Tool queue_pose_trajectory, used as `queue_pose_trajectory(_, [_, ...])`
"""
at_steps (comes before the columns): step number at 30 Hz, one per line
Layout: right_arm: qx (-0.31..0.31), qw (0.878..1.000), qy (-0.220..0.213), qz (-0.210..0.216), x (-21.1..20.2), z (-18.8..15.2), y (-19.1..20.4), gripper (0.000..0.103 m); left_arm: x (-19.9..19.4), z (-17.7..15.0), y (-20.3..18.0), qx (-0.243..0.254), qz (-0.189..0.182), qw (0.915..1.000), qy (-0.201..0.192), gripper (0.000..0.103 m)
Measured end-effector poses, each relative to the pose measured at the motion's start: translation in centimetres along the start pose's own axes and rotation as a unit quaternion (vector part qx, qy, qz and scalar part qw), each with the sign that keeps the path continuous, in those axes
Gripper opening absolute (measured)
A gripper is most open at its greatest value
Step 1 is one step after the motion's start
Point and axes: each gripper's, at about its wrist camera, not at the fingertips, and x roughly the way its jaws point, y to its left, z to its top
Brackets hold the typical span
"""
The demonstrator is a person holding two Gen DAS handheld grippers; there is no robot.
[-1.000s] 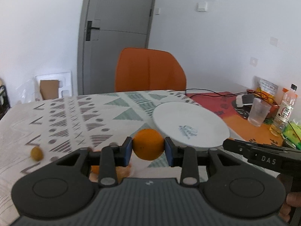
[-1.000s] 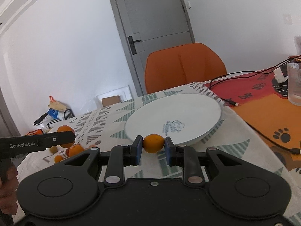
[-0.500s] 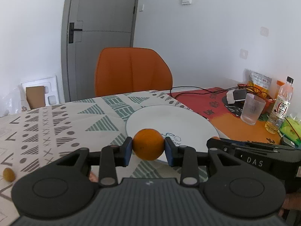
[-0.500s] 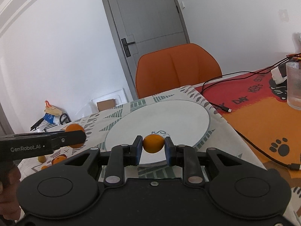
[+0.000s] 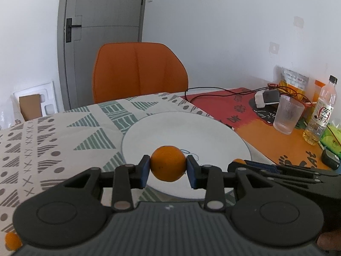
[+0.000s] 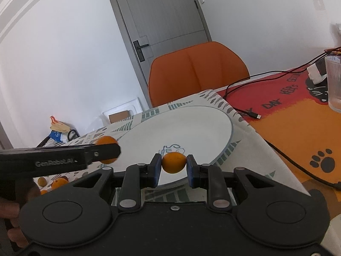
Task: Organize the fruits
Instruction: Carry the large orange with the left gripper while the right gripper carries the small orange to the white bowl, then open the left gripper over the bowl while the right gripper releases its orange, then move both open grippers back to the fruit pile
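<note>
Both grippers [image 5: 168, 169] [image 6: 173, 166] clamped, side-by-side

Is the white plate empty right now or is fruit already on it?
Empty: the white plate shows only its printed logo; both oranges are held in grippers.

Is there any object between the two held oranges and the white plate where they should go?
Nothing visible. Left gripper and right gripper each hold an orange over the bare plate.

Both wrist views look forward and slightly down along their own gripper's fingers from close above the table edge, facing the orange chair [image 5: 138, 70] and grey door [image 6: 162, 15], sharing the white plate [image 5: 213, 132] and each catching the other gripper sideways.
</note>
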Motion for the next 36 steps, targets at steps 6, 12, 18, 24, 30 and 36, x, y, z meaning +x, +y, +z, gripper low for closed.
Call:
queue_pose_trajectory(6, [0.0, 1.0, -0.002, 0.001, -0.1, 0.0, -0.1, 0.026, 1.2, -0.1, -0.1, -0.004, -0.004, 0.9999, 0.011, 0.035])
queue_pose_trajectory(12, [0.002, 1.0, -0.005, 0.0, -0.3, 0.0, 0.0, 0.03, 1.2, 0.0, 0.3, -0.02, 0.002, 0.9997, 0.013, 0.036])
queue_pose_trajectory(18, [-0.001, 1.0, 0.0, -0.003, -0.3, 0.1, 0.5, 0.031, -0.4, 0.1, 1.2, -0.032, 0.014, 0.9994, 0.008, 0.039])
queue_pose_trajectory(24, [-0.007, 1.0, -0.006, -0.005, -0.9, 0.1, 1.5, 0.048, -2.8, -0.1, 2.2, -0.05, 0.028, 0.9984, -0.008, 0.065])
queue_pose_trajectory(30, [-0.007, 1.0, -0.015, -0.011, -1.8, 0.1, 2.2, 0.065, -5.8, -0.6, 3.8, -0.067, 0.062, 0.9953, -0.033, 0.083])
queue_pose_trajectory(36, [-0.005, 0.999, -0.028, -0.016, -2.4, 0.0, 3.0, 0.085, -8.3, -1.3, 5.7, -0.085, 0.101, 0.9903, -0.043, 0.092])
